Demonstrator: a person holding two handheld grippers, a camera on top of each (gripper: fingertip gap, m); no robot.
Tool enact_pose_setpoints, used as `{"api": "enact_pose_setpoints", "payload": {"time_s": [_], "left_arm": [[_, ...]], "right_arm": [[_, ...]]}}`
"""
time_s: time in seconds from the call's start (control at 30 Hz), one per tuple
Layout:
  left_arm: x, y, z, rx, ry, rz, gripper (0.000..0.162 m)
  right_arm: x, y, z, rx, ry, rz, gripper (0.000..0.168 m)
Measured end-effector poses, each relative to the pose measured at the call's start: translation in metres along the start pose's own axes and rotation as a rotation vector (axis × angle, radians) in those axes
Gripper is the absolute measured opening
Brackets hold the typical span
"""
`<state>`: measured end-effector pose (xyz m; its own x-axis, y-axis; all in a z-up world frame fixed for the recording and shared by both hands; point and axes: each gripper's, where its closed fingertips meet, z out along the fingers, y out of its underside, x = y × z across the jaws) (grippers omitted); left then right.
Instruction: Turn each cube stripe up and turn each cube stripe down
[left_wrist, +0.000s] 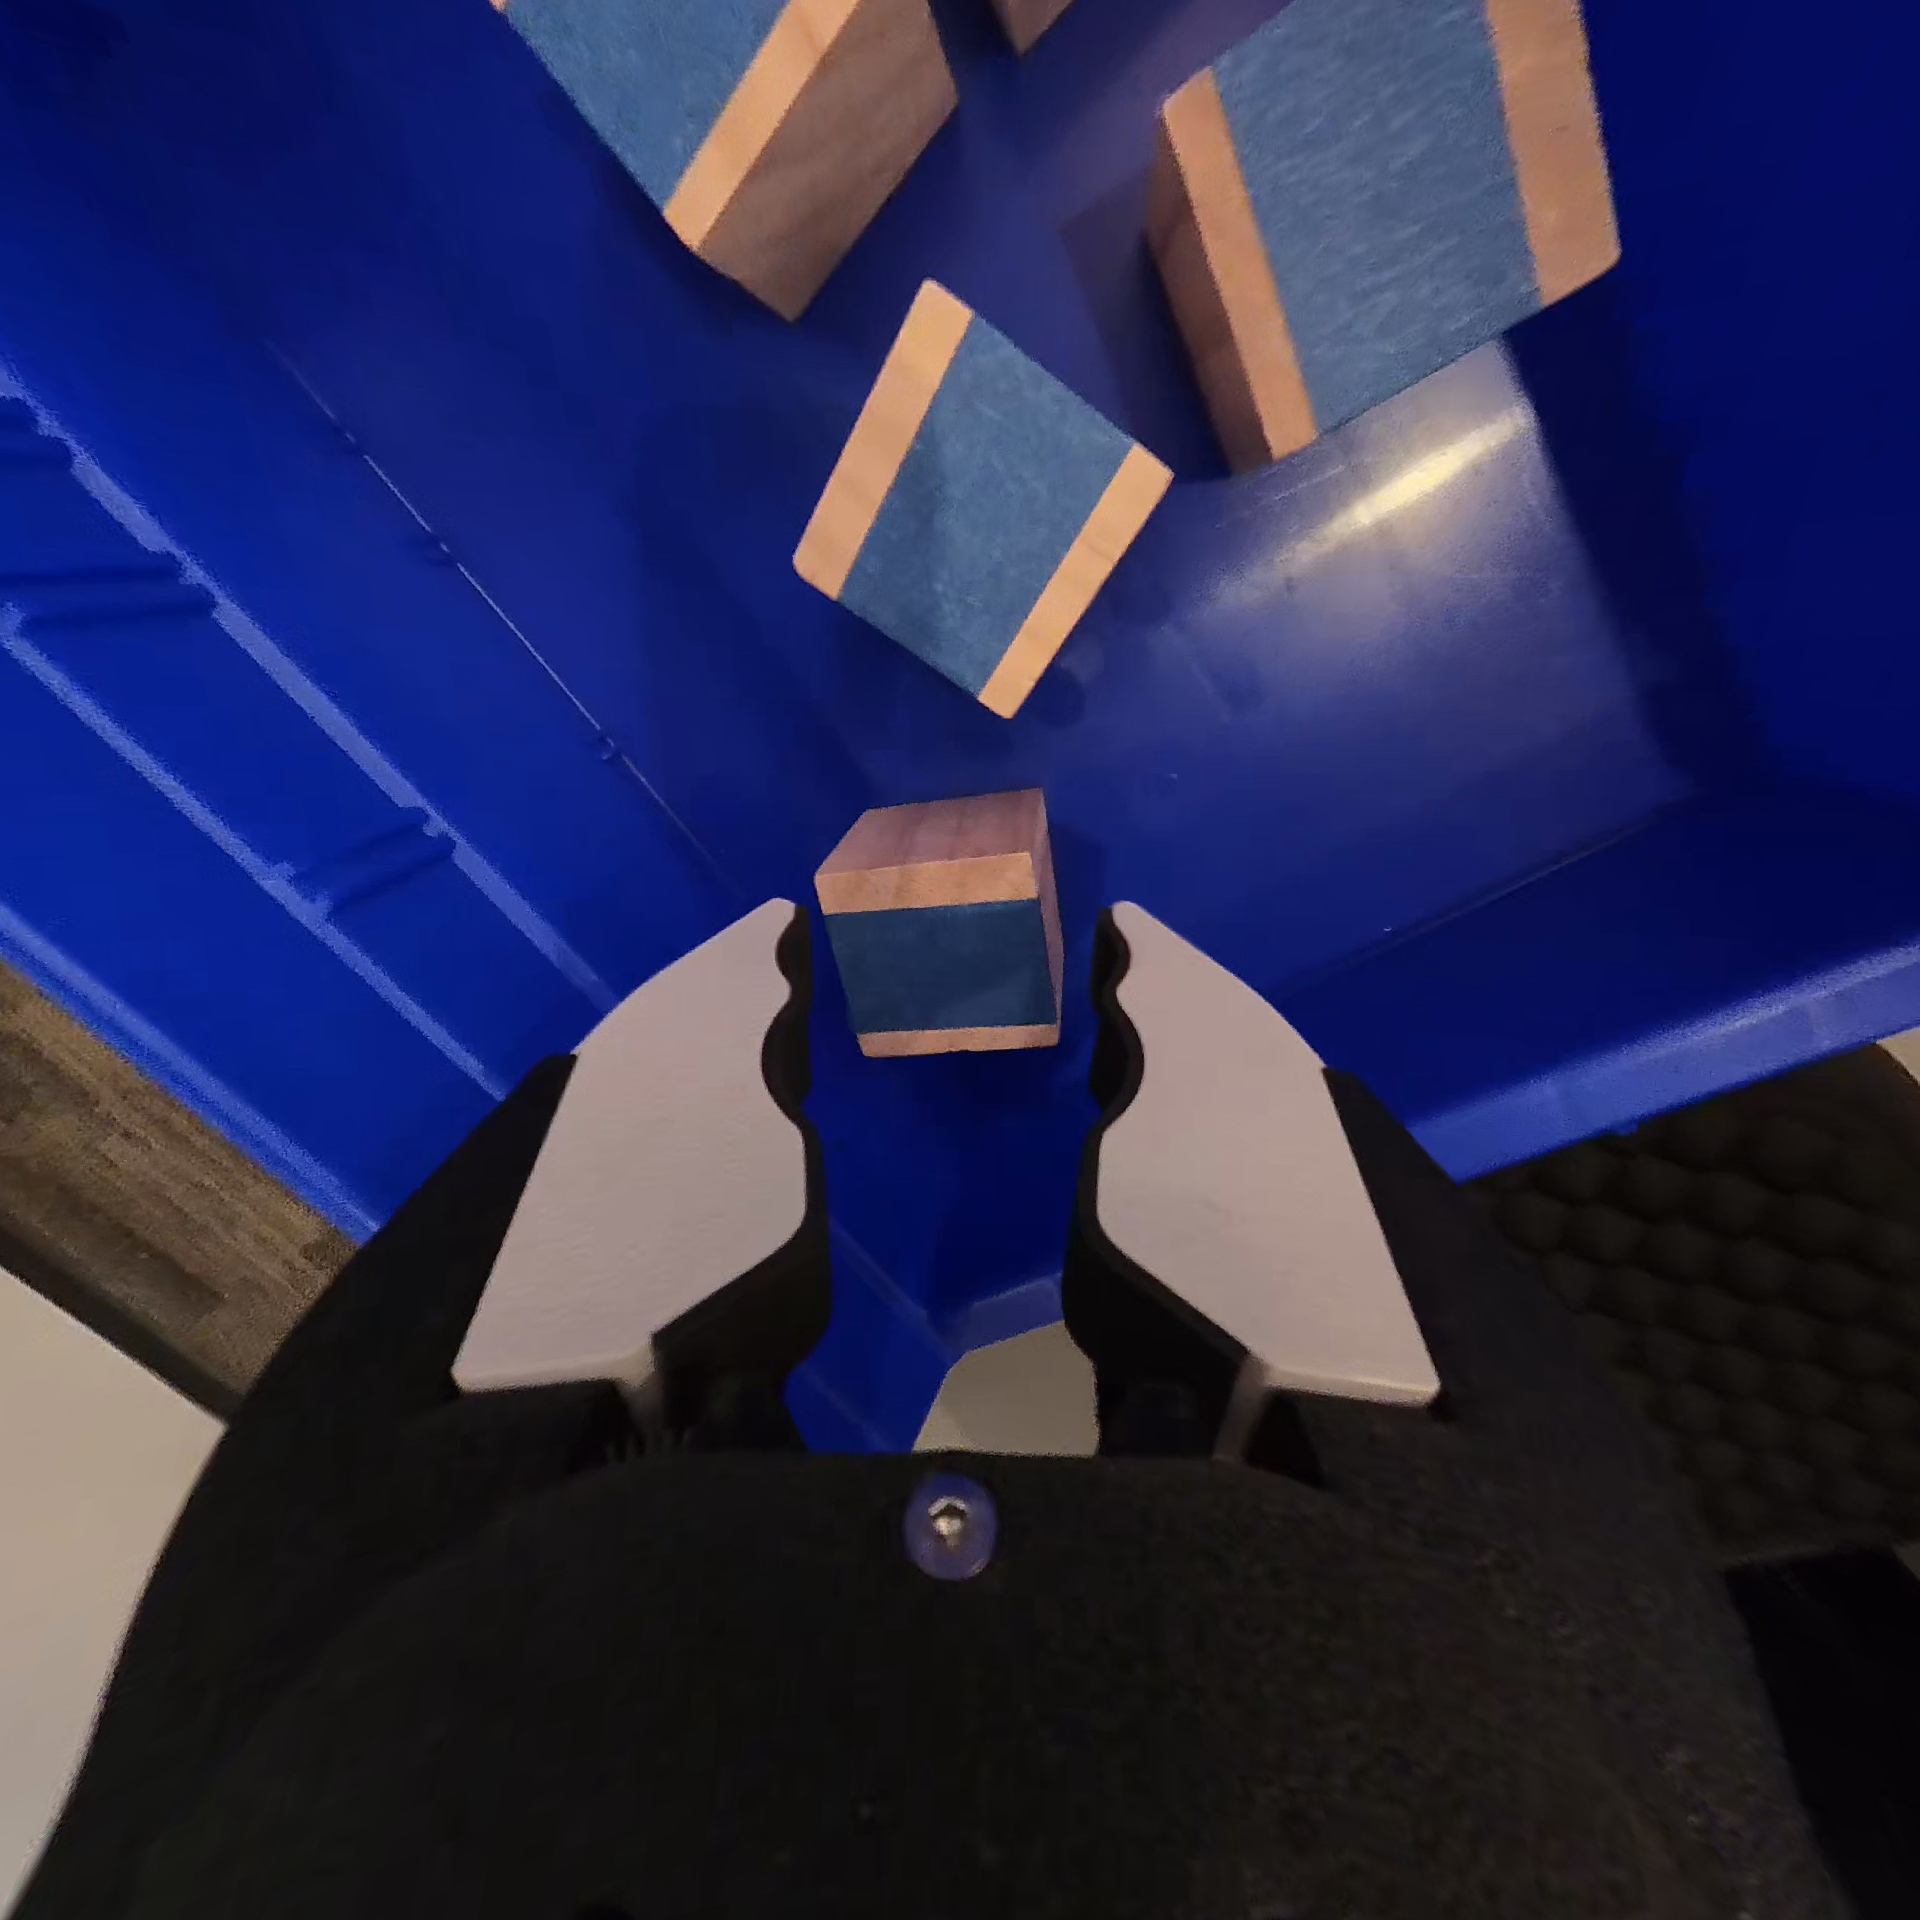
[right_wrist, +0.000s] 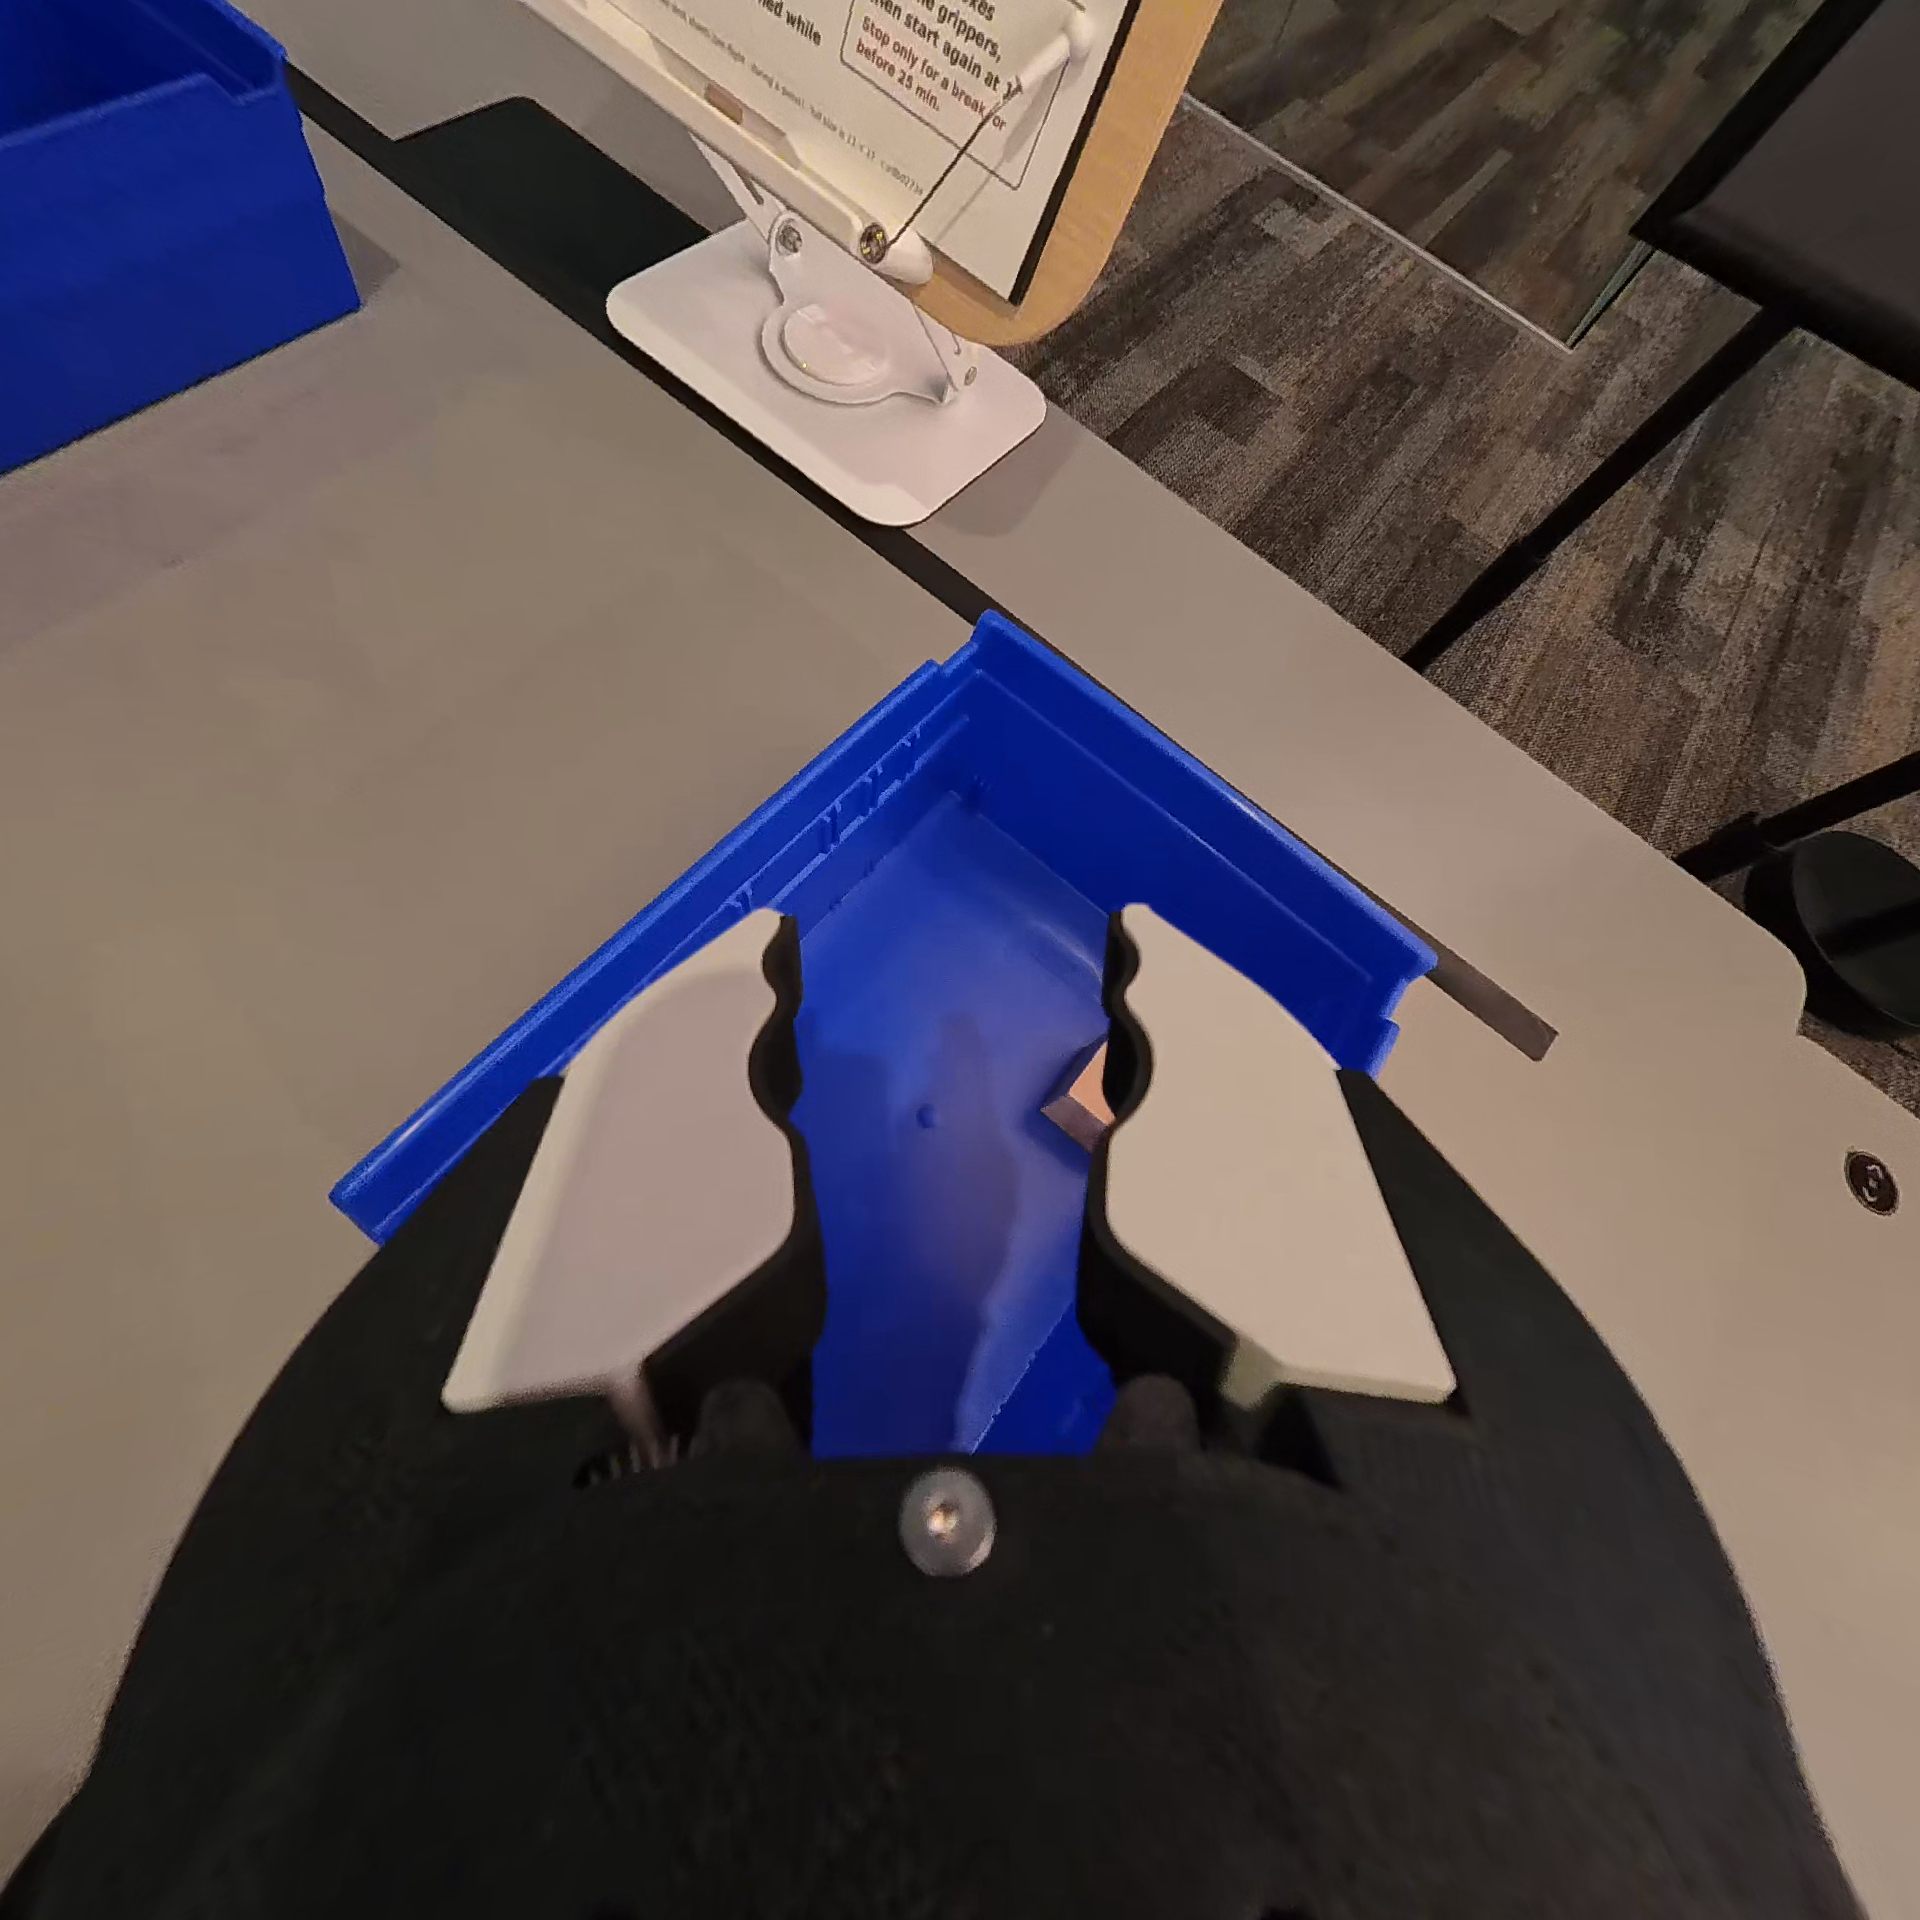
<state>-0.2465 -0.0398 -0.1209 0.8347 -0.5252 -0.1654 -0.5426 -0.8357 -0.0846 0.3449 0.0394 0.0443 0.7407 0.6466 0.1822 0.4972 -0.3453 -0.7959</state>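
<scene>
Three wooden cubes (left_wrist: 982, 499) in the upper frame of the left wrist view lie stripe up in the blue bin (left_wrist: 416, 520). Centre frame, the left gripper (left_wrist: 945, 925) gapes wide around a fourth cube (left_wrist: 940, 935), stripe sideways, untouched. The right gripper (right_wrist: 945, 925), wide and empty, hovers over the bin.

Left view close above blue bin (left_wrist: 312, 623), right view higher, same bin (right_wrist: 665, 935)
</scene>
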Motion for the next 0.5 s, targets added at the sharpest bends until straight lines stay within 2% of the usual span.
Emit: {"api": "enact_pose_setpoints", "payload": {"time_s": [0.17, 0.5], "left_arm": [[-0.001, 0.011, 0.013, -0.079, 0.013, -0.037, 0.048], [0.001, 0.012, 0.016, -0.085, 0.045, -0.086, 0.046]], "right_arm": [[0.000, 0.008, 0.003, -0.039, -0.006, -0.024, 0.058], [0.001, 0.007, 0.007, -0.043, 0.013, -0.045, 0.058]]}}
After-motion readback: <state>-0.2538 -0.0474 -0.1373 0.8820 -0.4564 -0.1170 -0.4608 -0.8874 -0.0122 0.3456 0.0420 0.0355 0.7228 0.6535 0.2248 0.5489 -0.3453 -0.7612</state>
